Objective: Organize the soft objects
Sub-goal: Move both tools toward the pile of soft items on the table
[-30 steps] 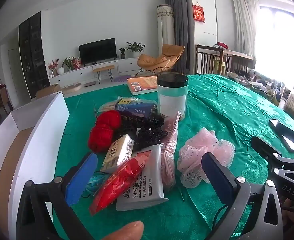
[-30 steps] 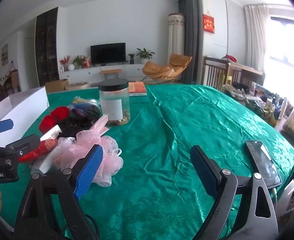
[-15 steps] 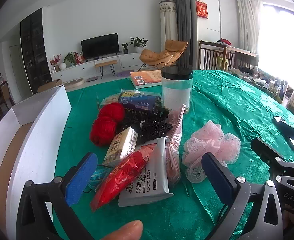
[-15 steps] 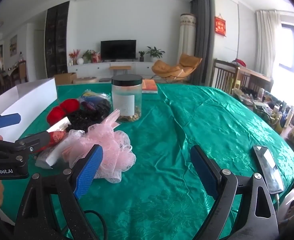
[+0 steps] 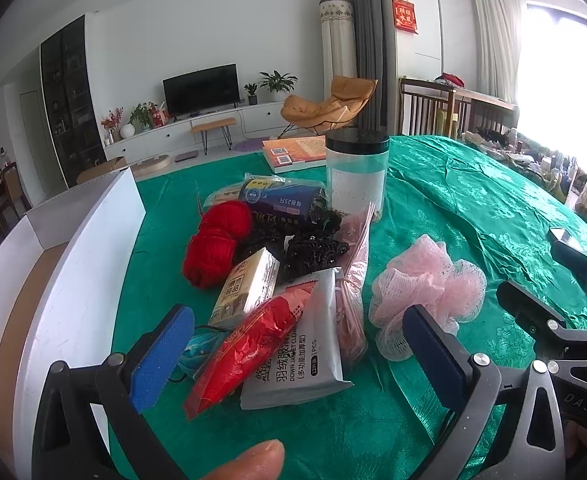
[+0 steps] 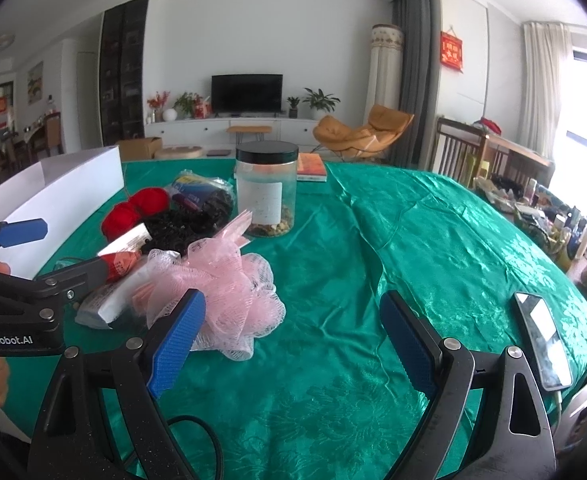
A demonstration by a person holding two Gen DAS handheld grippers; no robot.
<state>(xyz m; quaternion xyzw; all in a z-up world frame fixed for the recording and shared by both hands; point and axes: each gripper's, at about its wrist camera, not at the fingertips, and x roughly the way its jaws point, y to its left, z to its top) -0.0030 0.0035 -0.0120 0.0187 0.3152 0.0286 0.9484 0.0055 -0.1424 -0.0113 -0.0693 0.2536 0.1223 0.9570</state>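
Only the right view shows the phone (image 6: 543,344); the fluffy pink bath puff (image 5: 427,286) lies loose, and both the left hand-held gripper (image 5: 297,354) and the right hand-held gripper (image 6: 293,338) gape wide, holding nothing.

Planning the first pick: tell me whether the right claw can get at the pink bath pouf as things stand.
Probably yes. The right claw is open, and the pink bath pouf lies just ahead at its left finger, apart from the pile, uncovered.

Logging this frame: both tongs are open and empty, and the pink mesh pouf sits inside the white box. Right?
Not quite. The pink mesh pouf lies on the green tablecloth, outside the white box, as the right wrist view shows. Left tongs and right tongs are open and empty.
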